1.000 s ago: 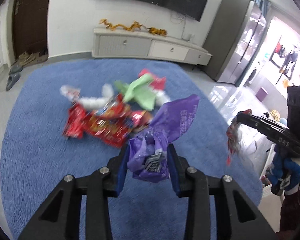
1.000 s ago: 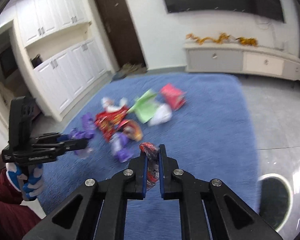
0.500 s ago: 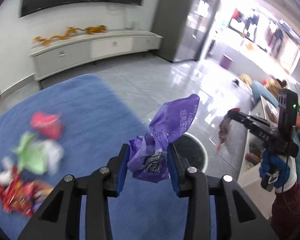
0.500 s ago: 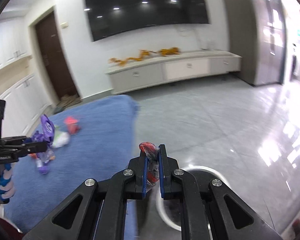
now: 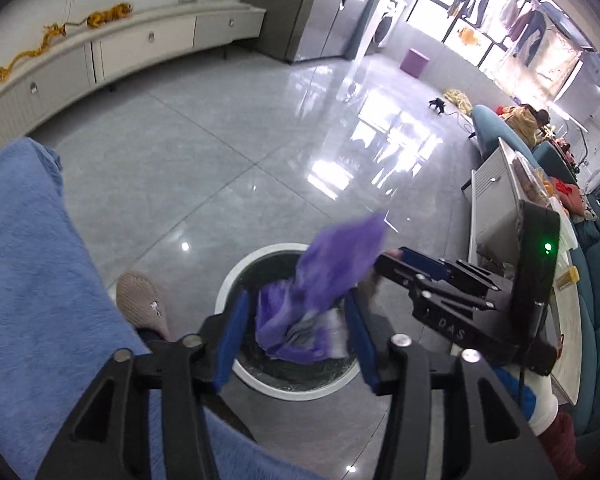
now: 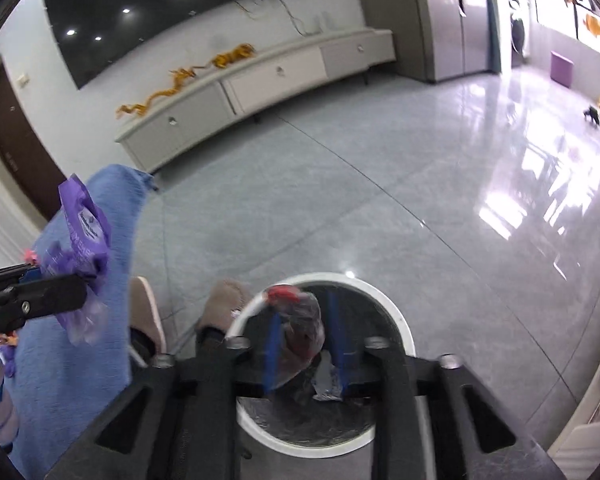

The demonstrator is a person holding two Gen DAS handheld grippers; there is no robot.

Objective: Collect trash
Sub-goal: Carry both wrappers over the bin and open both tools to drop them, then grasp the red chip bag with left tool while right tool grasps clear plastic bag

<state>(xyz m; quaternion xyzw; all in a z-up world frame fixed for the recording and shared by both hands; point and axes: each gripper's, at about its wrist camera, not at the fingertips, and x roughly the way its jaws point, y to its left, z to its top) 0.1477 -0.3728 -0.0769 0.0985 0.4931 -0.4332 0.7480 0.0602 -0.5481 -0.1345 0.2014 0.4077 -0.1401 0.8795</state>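
Observation:
A round bin with a white rim stands on the grey floor below both grippers. My left gripper is open over the bin; the purple wrapper is blurred between its blue pads, loose and above the bin mouth. It also shows in the right wrist view. My right gripper is open too; the clear wrapper with a red end hangs between its pads over the bin. The right gripper shows in the left wrist view.
The blue rug lies left of the bin. The person's two slippered feet stand at the rug's edge beside the bin. A white TV cabinet runs along the far wall. A sofa and low table are at the right.
Both grippers have swung from the rug to above the bin. Both have opened, and the purple wrapper and the red-ended wrapper are no longer clamped.

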